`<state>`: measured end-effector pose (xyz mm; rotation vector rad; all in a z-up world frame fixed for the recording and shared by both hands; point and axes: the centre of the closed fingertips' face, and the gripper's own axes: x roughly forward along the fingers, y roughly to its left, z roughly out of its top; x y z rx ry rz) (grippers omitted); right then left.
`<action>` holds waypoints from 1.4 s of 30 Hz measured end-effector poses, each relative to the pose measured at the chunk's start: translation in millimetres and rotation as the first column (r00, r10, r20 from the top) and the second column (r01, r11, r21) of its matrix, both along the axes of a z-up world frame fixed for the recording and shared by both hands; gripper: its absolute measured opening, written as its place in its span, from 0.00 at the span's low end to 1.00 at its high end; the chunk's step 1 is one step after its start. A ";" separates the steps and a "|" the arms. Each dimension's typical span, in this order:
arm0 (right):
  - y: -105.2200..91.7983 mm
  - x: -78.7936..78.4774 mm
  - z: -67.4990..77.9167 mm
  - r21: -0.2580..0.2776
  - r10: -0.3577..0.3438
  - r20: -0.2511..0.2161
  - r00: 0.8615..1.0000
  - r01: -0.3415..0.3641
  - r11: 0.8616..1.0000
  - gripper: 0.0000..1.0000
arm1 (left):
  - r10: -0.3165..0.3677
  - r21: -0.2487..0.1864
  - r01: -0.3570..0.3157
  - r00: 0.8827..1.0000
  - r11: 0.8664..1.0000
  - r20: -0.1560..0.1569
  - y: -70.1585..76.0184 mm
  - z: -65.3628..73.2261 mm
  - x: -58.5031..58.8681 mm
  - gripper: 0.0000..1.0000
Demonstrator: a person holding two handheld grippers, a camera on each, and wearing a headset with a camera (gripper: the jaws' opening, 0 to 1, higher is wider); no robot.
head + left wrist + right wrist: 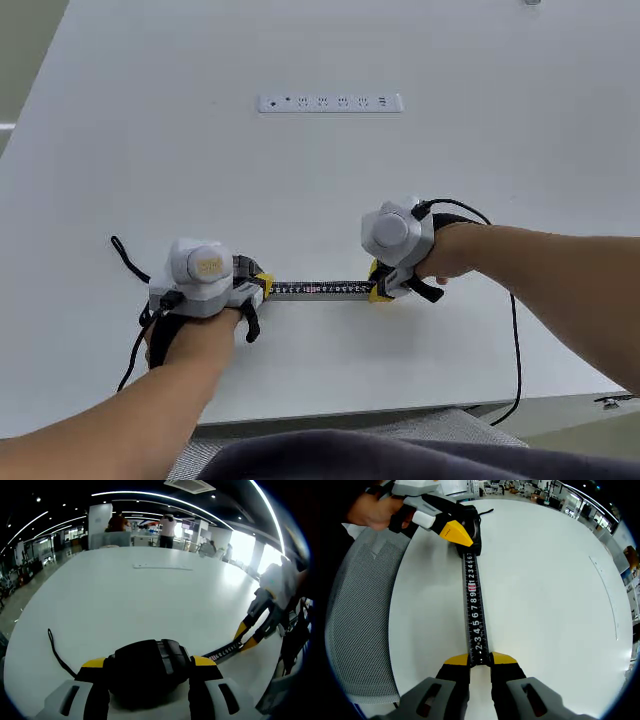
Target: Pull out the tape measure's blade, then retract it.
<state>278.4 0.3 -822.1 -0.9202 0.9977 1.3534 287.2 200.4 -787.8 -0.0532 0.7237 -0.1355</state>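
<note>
a: where's the tape?
b: case sits on the desk, left tool clamped across it. blade runs straight right, flat on the desk, to the right tool, which is pinched on its tip.
a: next move?
b: looks like it turns on that left-right axis: right tool away extends, toward the case retracts.

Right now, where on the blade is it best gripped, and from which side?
Grip the blade at its free end, approaching along its length from opposite the case: it lies straight and flat, and the right hand-held gripper pinches it there.
</note>
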 end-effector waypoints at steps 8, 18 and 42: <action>3.6 -0.6 -0.4 0.002 0.000 0.000 1.000 0.000 1.000 0.15 | -0.001 0.001 0.001 1.000 1.000 -0.001 0.5 -0.6 0.0 0.61; 7.2 -0.5 -1.9 0.010 0.001 0.001 1.000 -0.001 1.000 0.15 | -0.003 0.000 0.003 1.000 1.000 -0.002 0.2 -0.7 -0.4 0.61; 14.4 -3.1 -1.4 0.018 0.001 0.000 1.000 -0.001 1.000 0.15 | -0.009 -0.006 0.009 1.000 1.000 -0.004 -1.3 -0.7 -1.6 0.61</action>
